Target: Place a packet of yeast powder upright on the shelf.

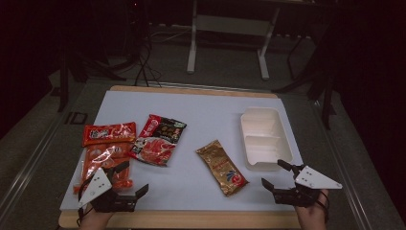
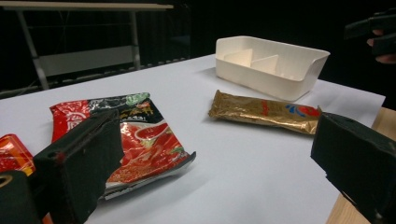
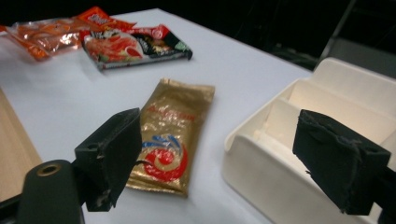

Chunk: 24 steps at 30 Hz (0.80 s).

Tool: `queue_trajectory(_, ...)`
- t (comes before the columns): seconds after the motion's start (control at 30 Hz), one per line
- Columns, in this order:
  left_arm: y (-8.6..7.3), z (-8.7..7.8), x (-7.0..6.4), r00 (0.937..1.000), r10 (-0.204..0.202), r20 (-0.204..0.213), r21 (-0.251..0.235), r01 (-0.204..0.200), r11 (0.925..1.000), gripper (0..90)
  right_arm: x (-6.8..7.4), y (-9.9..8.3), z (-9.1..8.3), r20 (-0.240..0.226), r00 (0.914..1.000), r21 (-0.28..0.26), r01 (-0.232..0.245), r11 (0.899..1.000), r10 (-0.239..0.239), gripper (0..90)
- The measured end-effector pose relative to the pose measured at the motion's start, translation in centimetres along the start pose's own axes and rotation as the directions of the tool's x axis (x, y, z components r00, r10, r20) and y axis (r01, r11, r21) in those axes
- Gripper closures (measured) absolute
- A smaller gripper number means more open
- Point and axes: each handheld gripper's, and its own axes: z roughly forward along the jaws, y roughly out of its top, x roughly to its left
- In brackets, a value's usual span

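Gold foil packet (image 1: 222,166), flat and crinkly, lies between both released hand-held grippers, beside a white plastic tray (image 1: 262,138).

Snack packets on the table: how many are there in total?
4. The gold packet lies left of the white tray. The red-and-black packet is mid-table. The red packet and the orange packet lie at the left. Nothing seems hidden.

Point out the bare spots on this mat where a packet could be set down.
Free: the wide strip between the red noodle packet and the gold packet, and the far mat beyond the packets, left of the white tray. Crowded: the near left corner, where orange packets overlap beside the left gripper.
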Motion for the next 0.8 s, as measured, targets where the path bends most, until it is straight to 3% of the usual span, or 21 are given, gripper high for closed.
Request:
queue_trajectory(0.17, 0.2, 0.1, -0.1, 1.0000, 0.005, 0.003, -0.007, -0.005, 1.0000, 2.9, 0.3, 0.1, 0.1, -0.001, 1.0000, 0.014, -0.002, 1.000, 0.002, 15.5)
queue_trajectory(0.27, 0.2, 0.2, -0.4, 0.9998, 0.002, 0.020, -0.027, -0.001, 0.9996, 3.0, 0.4, 0.5, -0.2, -0.029, 0.9988, 0.006, -0.040, 0.999, 0.040, 14.5)
queue_trajectory(0.3, 0.2, 0.4, -0.5, 0.9995, -0.010, 0.030, -0.015, 0.011, 0.9998, 4.0, 0.7, 0.7, -0.2, -0.050, 0.9983, 0.006, -0.028, 1.000, 0.028, 13.6)
queue_trajectory(0.47, 0.8, 0.6, -1.0, 0.9970, -0.062, 0.046, 0.011, 0.062, 0.9980, 3.9, 1.3, 1.3, -0.1, -0.059, 0.9982, 0.007, 0.004, 1.000, -0.004, 13.2)
queue_trajectory(0.67, 1.3, 0.6, -1.6, 0.9976, -0.058, 0.039, 0.026, 0.057, 0.9980, 3.8, 1.2, 2.2, 0.2, -0.084, 0.9964, 0.006, -0.007, 1.000, 0.007, 11.1)
queue_trajectory(0.8, 1.3, 0.6, -1.9, 0.9960, -0.061, 0.065, 0.052, 0.057, 0.9970, 3.8, 0.9, 2.9, 0.4, -0.100, 0.9947, 0.012, -0.025, 1.000, 0.026, 10.4)
